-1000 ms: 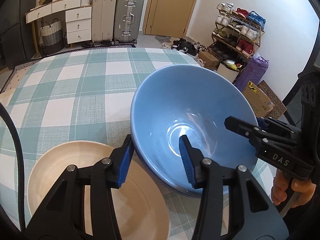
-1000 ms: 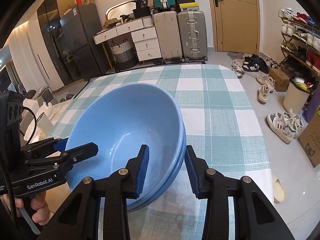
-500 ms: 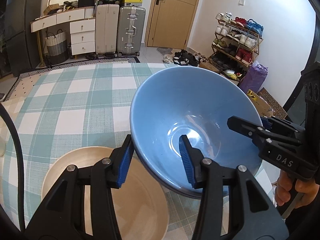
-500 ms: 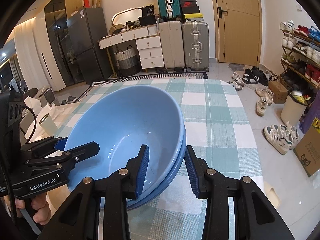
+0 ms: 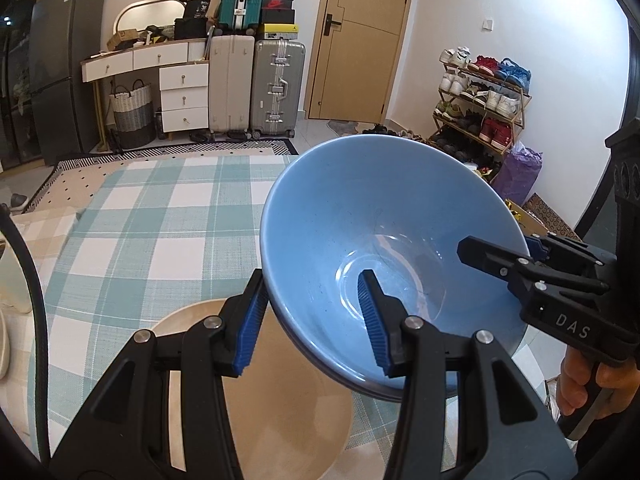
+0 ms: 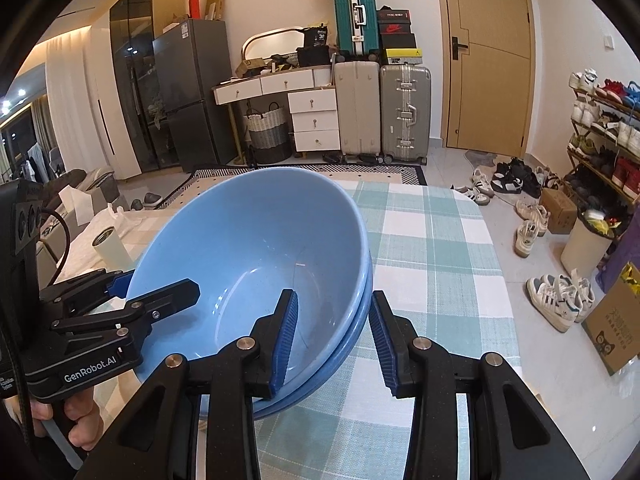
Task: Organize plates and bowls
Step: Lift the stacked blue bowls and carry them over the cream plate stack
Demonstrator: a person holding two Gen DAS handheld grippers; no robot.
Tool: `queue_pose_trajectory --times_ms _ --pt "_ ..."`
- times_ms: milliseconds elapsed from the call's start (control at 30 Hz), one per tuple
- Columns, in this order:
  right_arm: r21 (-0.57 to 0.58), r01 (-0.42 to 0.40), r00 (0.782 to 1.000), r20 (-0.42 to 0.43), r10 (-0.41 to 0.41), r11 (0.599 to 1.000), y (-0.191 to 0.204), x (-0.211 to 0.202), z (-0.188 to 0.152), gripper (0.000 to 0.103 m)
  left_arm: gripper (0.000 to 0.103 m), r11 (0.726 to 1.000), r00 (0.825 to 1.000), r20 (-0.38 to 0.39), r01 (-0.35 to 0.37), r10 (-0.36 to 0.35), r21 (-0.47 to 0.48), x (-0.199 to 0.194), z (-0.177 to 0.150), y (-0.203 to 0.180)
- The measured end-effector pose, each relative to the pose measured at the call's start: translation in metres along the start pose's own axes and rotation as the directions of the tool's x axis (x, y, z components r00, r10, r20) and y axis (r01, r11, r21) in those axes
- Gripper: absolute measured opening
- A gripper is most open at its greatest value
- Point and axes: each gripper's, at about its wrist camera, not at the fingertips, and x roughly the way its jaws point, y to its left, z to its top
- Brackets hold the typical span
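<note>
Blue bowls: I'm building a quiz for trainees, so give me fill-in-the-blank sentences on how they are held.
1. The blue bowls are nested, ____ in all.
2. Both the left gripper and the right gripper grip them by the ____.
3. Beneath the left gripper lies a ____ plate.

Missing: two; rim; beige

You have lifted the stacked blue bowls (image 5: 384, 240) higher off the counter (image 5: 152, 216) with both hands. More of the beige plate (image 5: 288, 412) now shows beneath them.
</note>
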Motion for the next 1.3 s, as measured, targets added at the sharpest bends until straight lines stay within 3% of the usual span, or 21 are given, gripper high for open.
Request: queue_pose_trajectory --times_ms 333,800,1300 --pt "-0.032 -0.034 0.999 0.009 0.034 0.999 0.031 -0.007 0.003 0.038 0.043 0.998 0.998 0.025 -0.052 0.053 -0.023 -0.036 -0.006 0.017" --pt "-0.074 -0.104 0.994 -0.033 0.102 0.992 0.072 0.026 0.004 0.038 0.043 0.986 0.987 0.038 -0.153 0.156 -0.068 -0.071 -0.017 0.062" --pt "-0.102 -0.157 0.984 -0.096 0.147 0.982 0.11 0.066 -0.004 0.038 0.043 0.97 0.976 -0.008 -0.219 0.219 -0.101 -0.068 -0.035 0.109"
